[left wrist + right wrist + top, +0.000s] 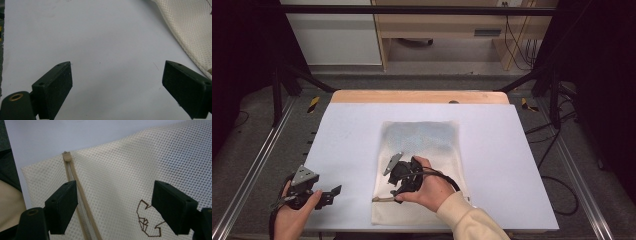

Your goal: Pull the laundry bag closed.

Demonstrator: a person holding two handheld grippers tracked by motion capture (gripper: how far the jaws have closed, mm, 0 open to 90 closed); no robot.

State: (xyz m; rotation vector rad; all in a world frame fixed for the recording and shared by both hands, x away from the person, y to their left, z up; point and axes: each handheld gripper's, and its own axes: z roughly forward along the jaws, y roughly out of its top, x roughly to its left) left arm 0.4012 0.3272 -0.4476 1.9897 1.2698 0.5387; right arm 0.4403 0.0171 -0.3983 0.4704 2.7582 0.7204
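Two tongs are working at a pale tabletop (347,135). A cream mesh bag (422,150) is lying flat near the middle of the tabletop, reaching from the centre down toward 6 o'clock in the high view. Something bluish is showing through its mesh in the far half. A beige zipper (75,185) is running along the bag near one edge, and its end stop (67,156) is sitting at 11 o'clock in the right gripper view. A small brown outline logo (146,220) is sitting at 5 o'clock in that view.

The right tongs (116,207) are hovering over the near half of the bag, held by the right hand (429,187). Their jaws are standing spread, with only mesh and zipper showing under them; nothing is being pinched. The zipper is passing just beside one jaw.

The left tongs (117,86) are resting at 8 o'clock in the high view, well apart from the bag, in the left hand (294,212). Their jaws are also standing wide apart over bare tabletop, holding nothing. One corner of the bag is showing at 2 o'clock in the left gripper view.
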